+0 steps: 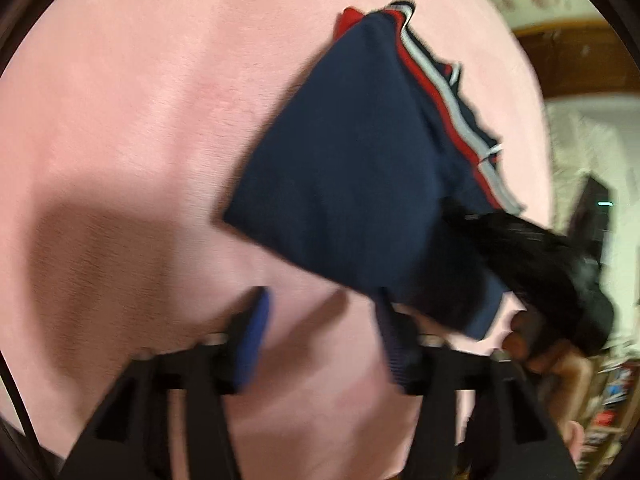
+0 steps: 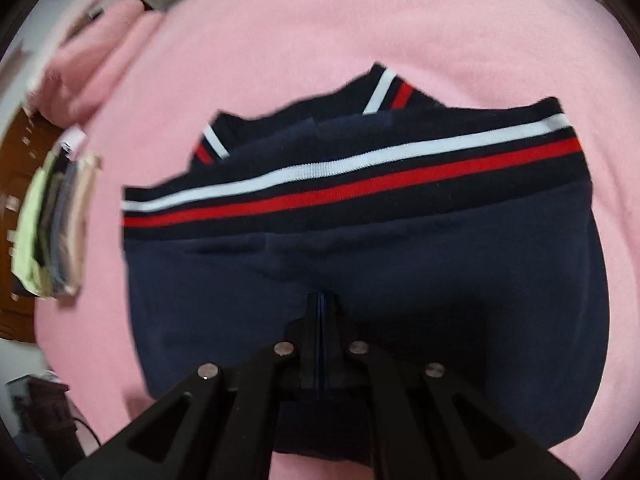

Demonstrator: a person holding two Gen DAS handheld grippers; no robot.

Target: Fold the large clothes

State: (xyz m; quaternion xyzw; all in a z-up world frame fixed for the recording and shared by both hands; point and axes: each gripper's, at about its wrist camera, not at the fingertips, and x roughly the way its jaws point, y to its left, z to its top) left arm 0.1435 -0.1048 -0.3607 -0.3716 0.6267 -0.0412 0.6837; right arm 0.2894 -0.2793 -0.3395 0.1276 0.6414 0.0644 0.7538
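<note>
While motion blur smears both views, this much reads:
Garment: navy garment (image 2: pixel 360 248) with red-and-white striped band, folded on the pink blanket (image 2: pixel 280 32).
Right gripper (image 2: pixel 322 308): closed tight, pinching its near edge.
Left gripper (image 1: pixel 320 320): spread wide, holding nothing, beside the garment's corner.
Unclear: stacked fabrics (image 2: pixel 56 216) at left, blurred.

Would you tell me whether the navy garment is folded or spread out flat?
Folded. The navy garment lies as a compact block on the pink blanket, its striped bands stacked in layers.
</note>
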